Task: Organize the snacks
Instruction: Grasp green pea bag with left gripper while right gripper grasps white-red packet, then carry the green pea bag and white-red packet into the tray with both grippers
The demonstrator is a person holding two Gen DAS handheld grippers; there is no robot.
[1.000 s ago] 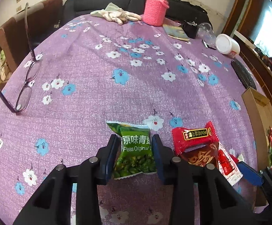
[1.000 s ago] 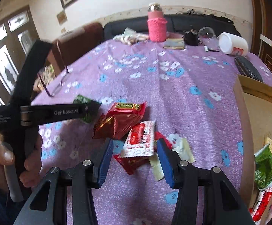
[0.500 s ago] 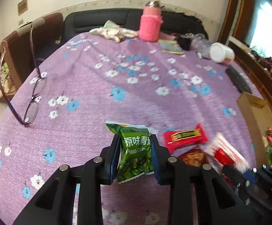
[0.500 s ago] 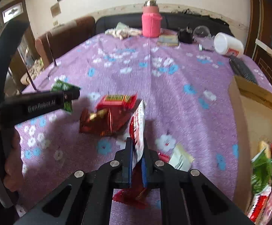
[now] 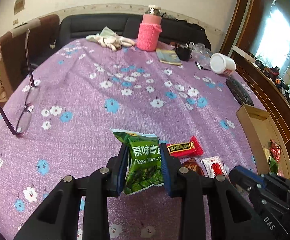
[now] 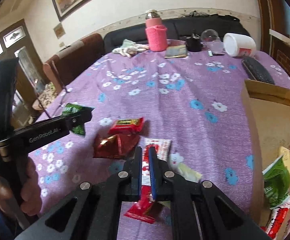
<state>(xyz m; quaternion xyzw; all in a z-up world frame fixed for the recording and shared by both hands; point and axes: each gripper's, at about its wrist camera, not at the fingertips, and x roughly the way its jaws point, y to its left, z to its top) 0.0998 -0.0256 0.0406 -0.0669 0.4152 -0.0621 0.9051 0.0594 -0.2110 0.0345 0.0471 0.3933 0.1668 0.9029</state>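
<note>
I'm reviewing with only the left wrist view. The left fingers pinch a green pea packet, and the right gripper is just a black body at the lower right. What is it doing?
Observer: While the left gripper pinches your green pea packet, the right gripper is shut on a white-and-red sachet, which is clamped edge-on between its fingers.
Operator: Does anything lie on the cloth where that black body blocks my view?
Observer: Yes. A pale yellow packet lies just right of the right gripper, and a red wrapper lies under it.
</note>
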